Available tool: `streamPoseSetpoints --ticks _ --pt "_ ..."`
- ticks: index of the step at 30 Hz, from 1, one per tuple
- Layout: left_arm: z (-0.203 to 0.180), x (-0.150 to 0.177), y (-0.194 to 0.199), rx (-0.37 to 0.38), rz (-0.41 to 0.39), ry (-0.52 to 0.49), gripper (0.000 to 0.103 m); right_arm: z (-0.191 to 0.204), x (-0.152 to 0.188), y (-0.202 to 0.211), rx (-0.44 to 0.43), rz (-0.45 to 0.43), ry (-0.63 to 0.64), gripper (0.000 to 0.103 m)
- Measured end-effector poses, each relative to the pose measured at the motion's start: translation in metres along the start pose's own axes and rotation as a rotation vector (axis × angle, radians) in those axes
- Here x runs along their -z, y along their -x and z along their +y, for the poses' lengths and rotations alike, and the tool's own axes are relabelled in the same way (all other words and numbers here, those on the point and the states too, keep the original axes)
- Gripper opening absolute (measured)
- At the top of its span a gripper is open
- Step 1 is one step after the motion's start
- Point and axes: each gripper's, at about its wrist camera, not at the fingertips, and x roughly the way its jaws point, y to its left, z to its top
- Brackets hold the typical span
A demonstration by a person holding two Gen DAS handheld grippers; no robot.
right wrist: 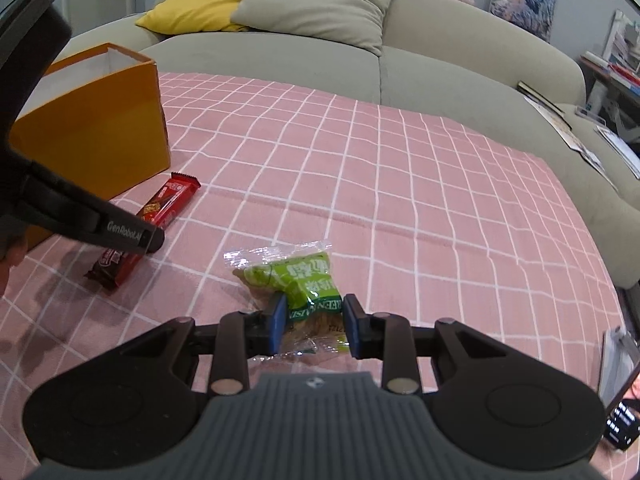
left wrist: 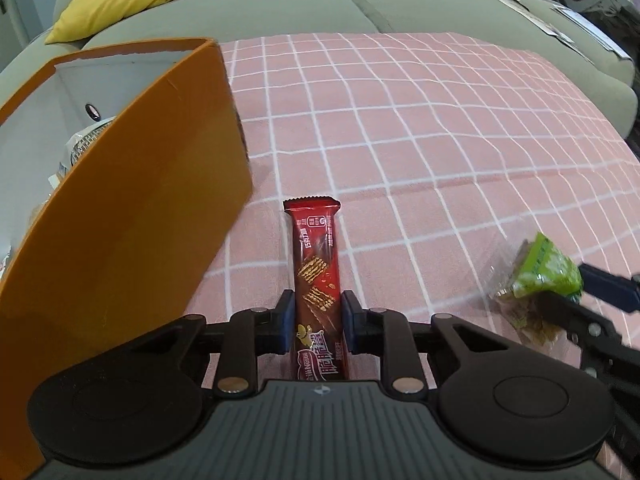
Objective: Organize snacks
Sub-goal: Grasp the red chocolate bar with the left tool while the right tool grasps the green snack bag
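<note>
A red wafer bar (left wrist: 316,264) lies lengthwise on the pink checked cloth (left wrist: 420,128), right beside the orange box (left wrist: 132,216). My left gripper (left wrist: 318,322) is shut on the bar's near half, blue pads pressing both long sides. In the right wrist view the same red bar (right wrist: 166,204) lies under the left gripper's black arm. My right gripper (right wrist: 314,326) is shut on a green raisin packet (right wrist: 296,280) with a clear wrapper edge, held just above the cloth. That green packet (left wrist: 548,272) also shows at the right edge of the left wrist view.
The orange box (right wrist: 96,136) stands open at the cloth's left, with wrapped snacks (left wrist: 86,140) inside. A grey sofa (right wrist: 360,60) with yellow and grey cushions runs behind. Books and papers (right wrist: 560,120) lie on its right end. A phone screen (right wrist: 622,424) glows at lower right.
</note>
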Motion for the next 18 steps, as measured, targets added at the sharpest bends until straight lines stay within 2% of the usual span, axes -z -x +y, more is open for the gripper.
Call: streamPoseSetpoints --ticks 10,18 --pt "0.0 0.042 0.039 0.088 0.017 -0.046 0.026 0.006 0.017 0.038 0.007 0.074 -0.042 0.025" --pt "-0.001 0.064 0.049 0.107 0.049 -0.047 0.026 0.023 0.034 0.041 -0.038 0.081 -0.004 0.027"
